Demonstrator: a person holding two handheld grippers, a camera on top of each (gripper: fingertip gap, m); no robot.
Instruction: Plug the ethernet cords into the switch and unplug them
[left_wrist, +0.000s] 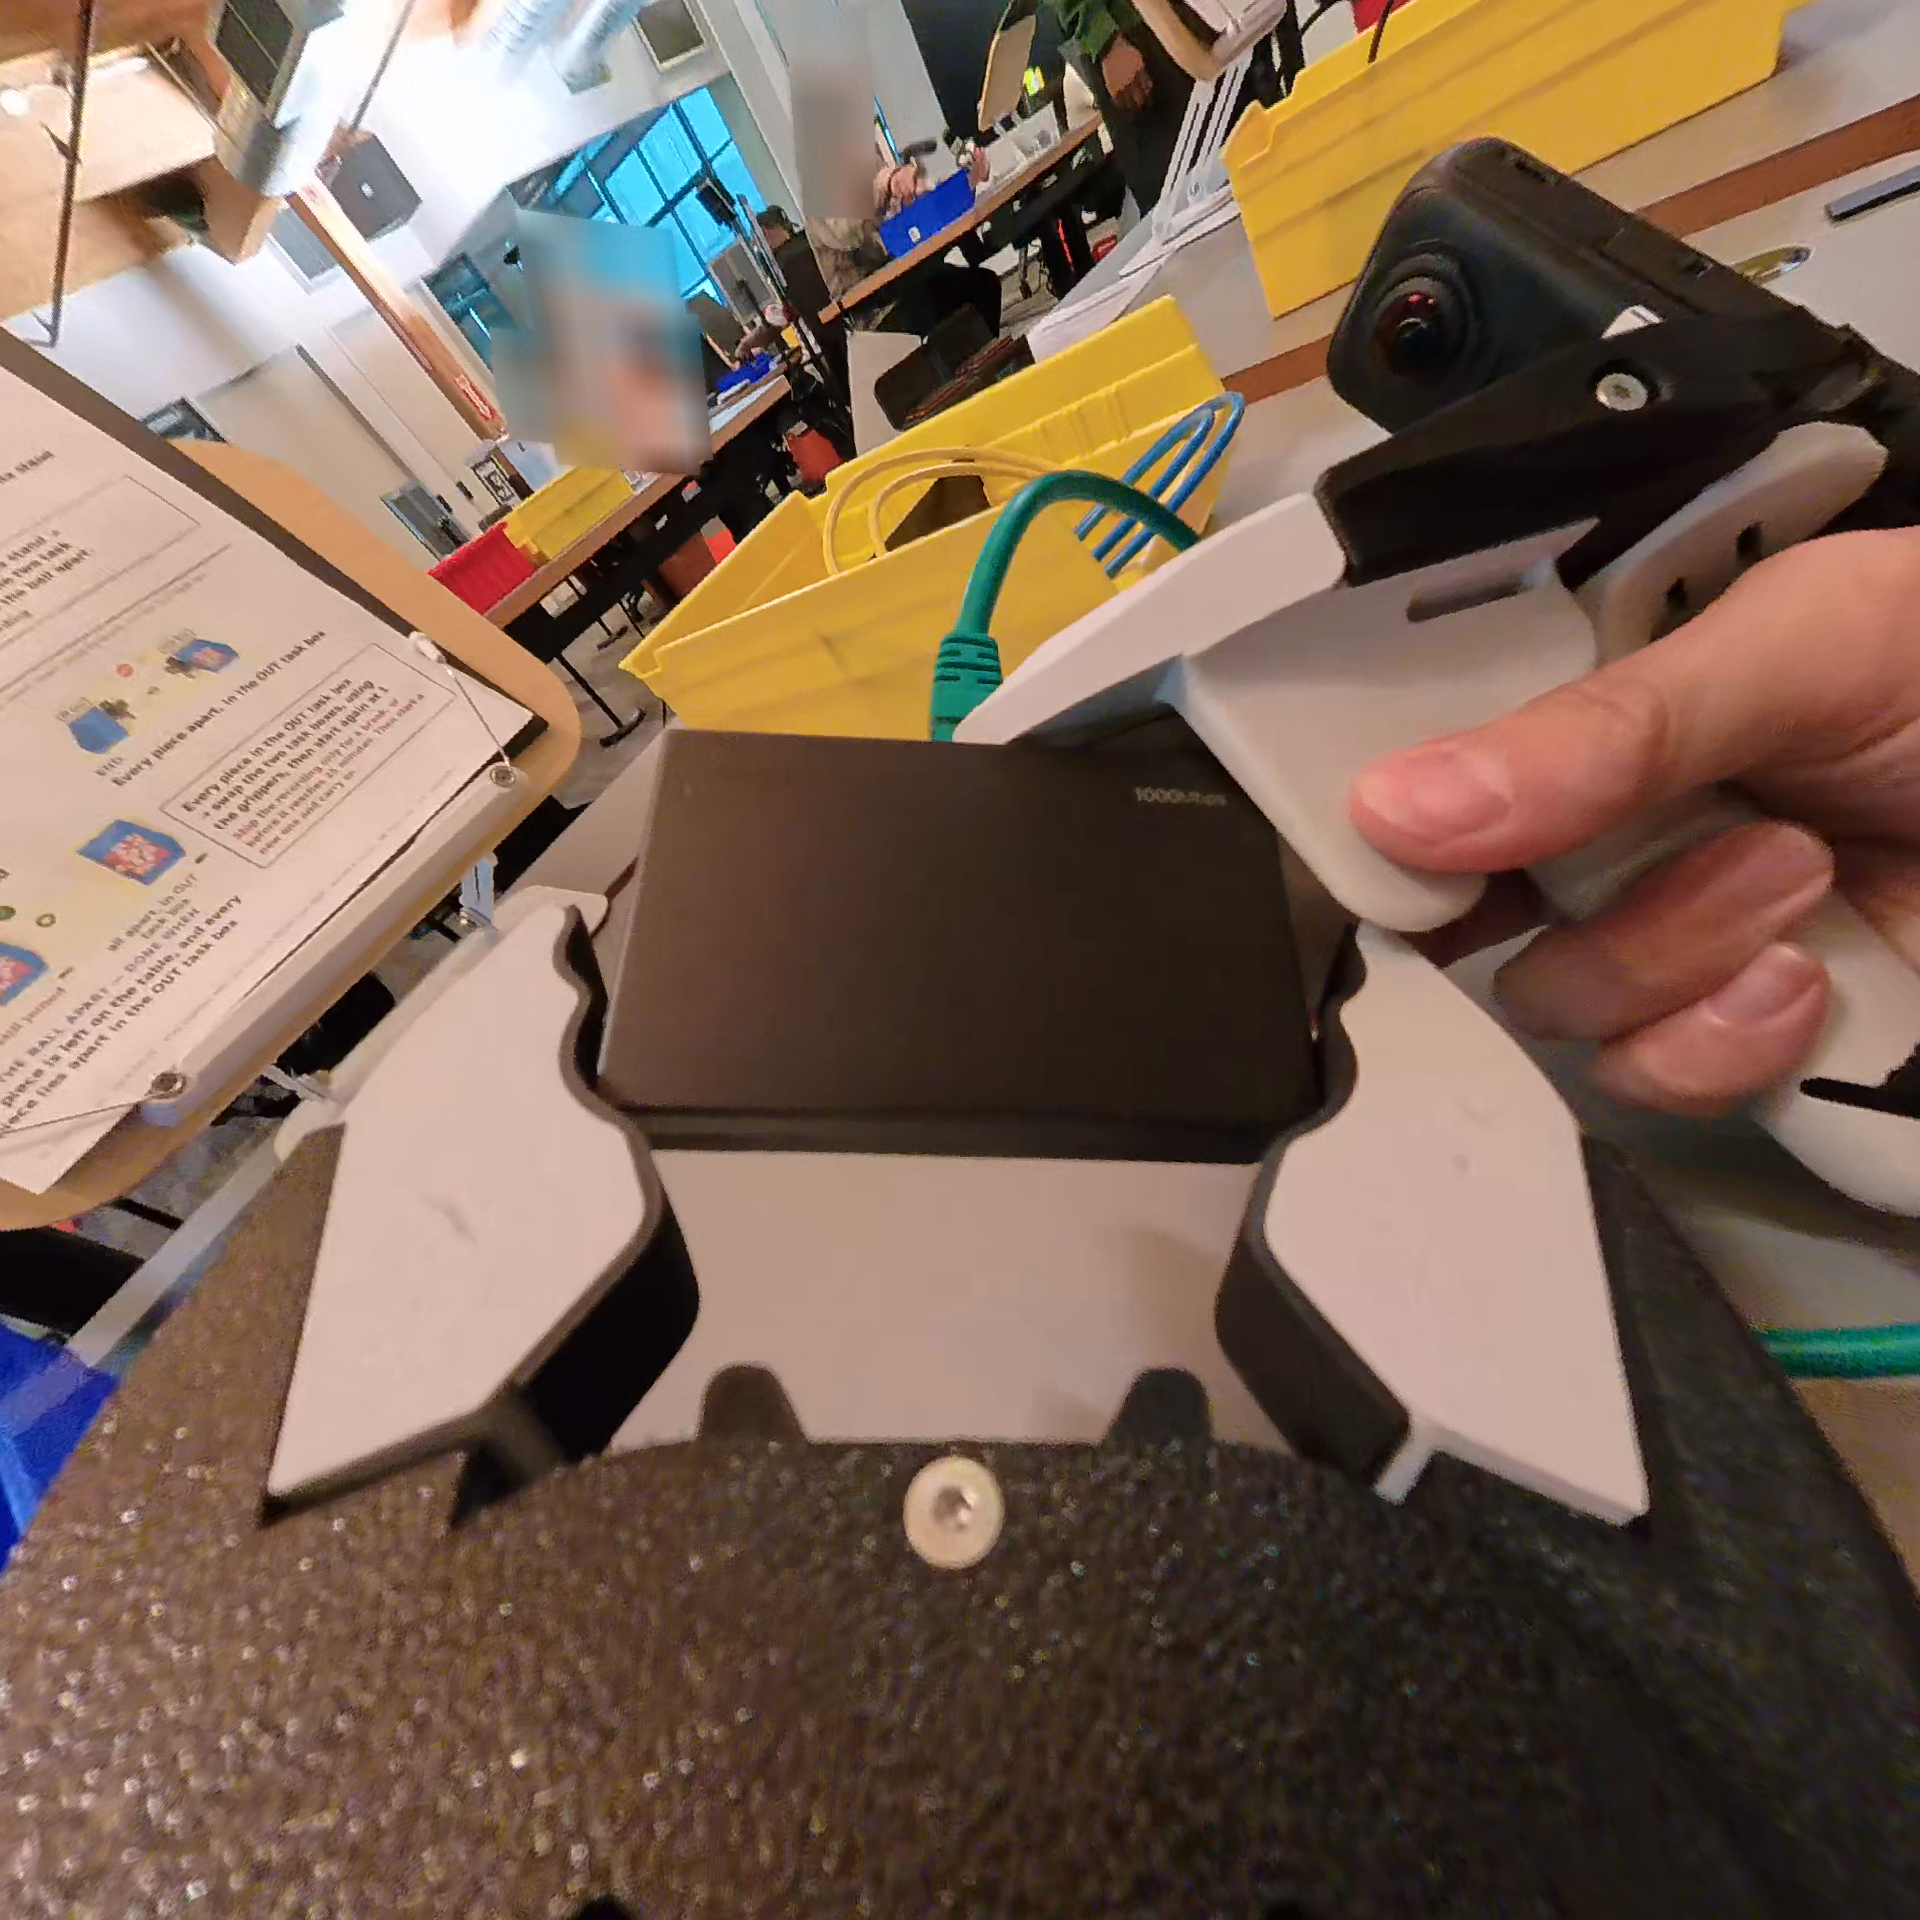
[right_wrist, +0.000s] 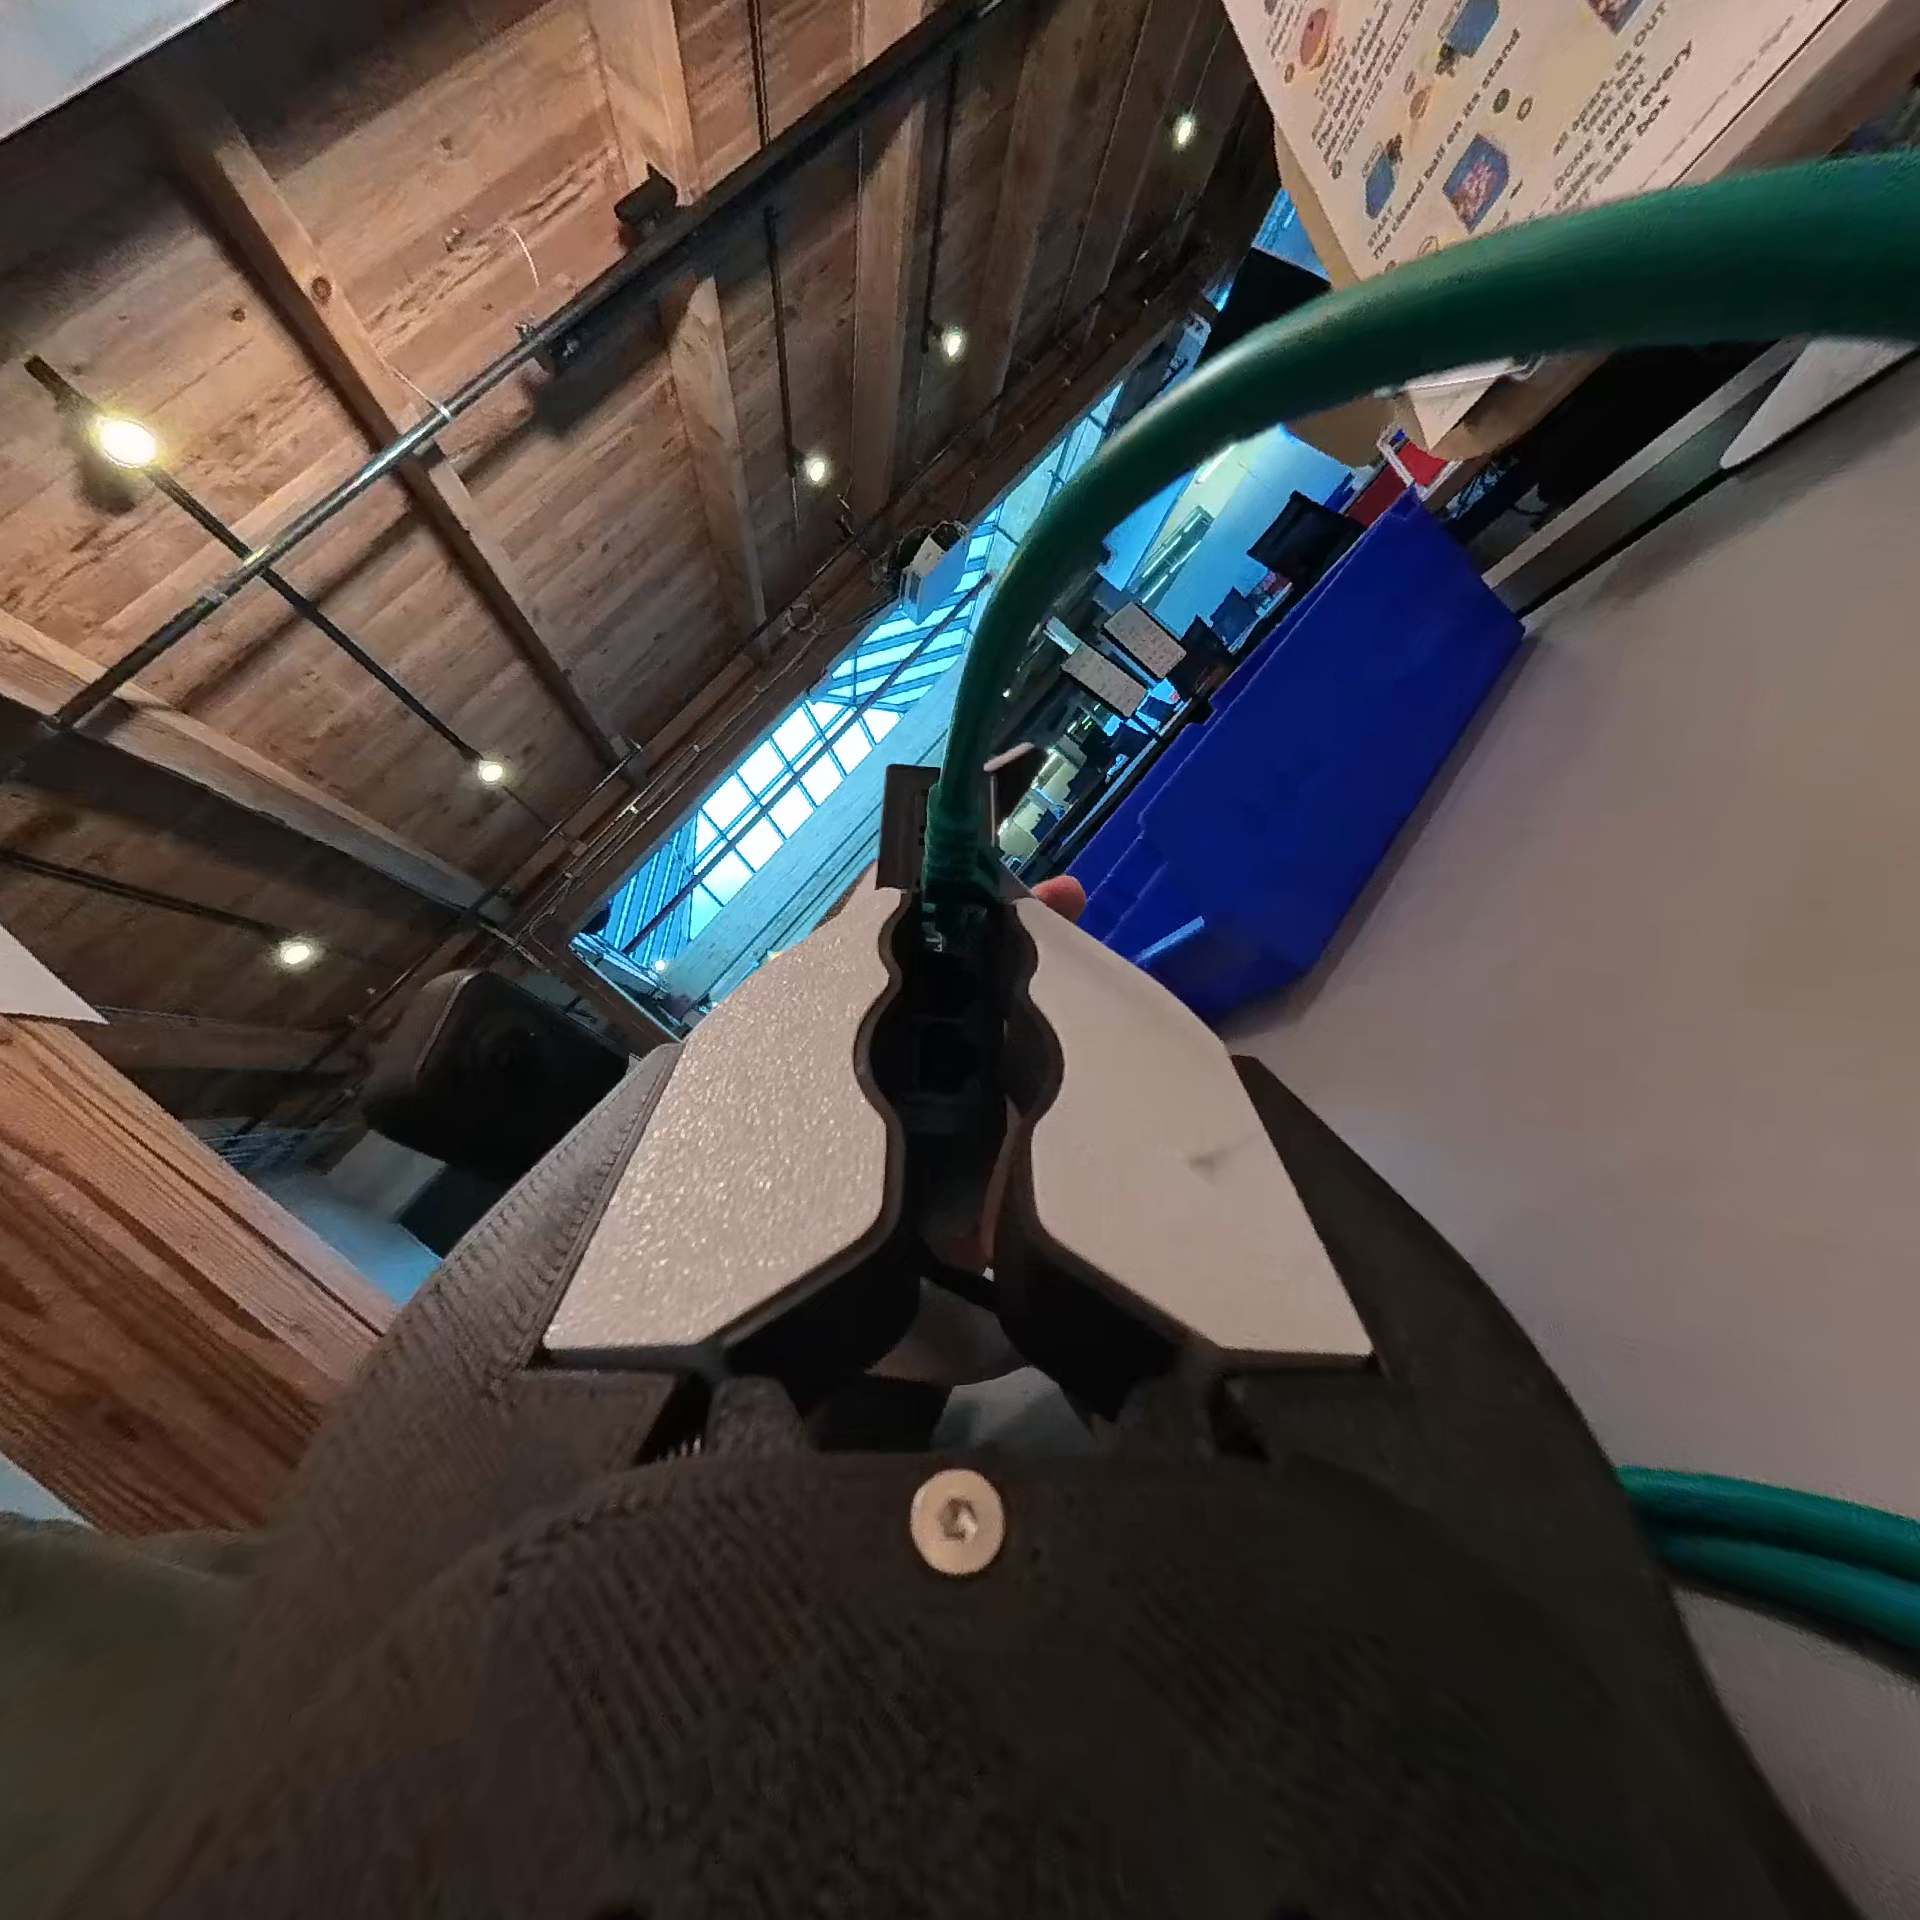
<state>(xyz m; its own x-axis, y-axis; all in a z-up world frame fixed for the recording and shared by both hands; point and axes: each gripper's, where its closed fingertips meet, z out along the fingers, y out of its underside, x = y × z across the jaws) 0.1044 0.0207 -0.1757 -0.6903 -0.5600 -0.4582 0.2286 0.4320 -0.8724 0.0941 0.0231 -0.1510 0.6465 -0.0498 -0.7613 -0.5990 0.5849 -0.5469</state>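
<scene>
While the left gripper (left_wrist: 956, 1060) clamps the black switch (left_wrist: 951, 925) between its fingers, the right gripper (right_wrist: 956, 925) is closed on the green ethernet cord (right_wrist: 1049, 582) at its plug.

Seen from the left wrist view, the right gripper (left_wrist: 997, 717) meets the switch's far edge, where the green ethernet cord (left_wrist: 987, 592) arches up in front of a yellow bin (left_wrist: 769, 644) holding blue and cream cables. A person's hand (left_wrist: 1683, 883) grips the right tool. A blue bin (right_wrist: 1309, 790) sits on the grey table (right_wrist: 1662, 935).
</scene>
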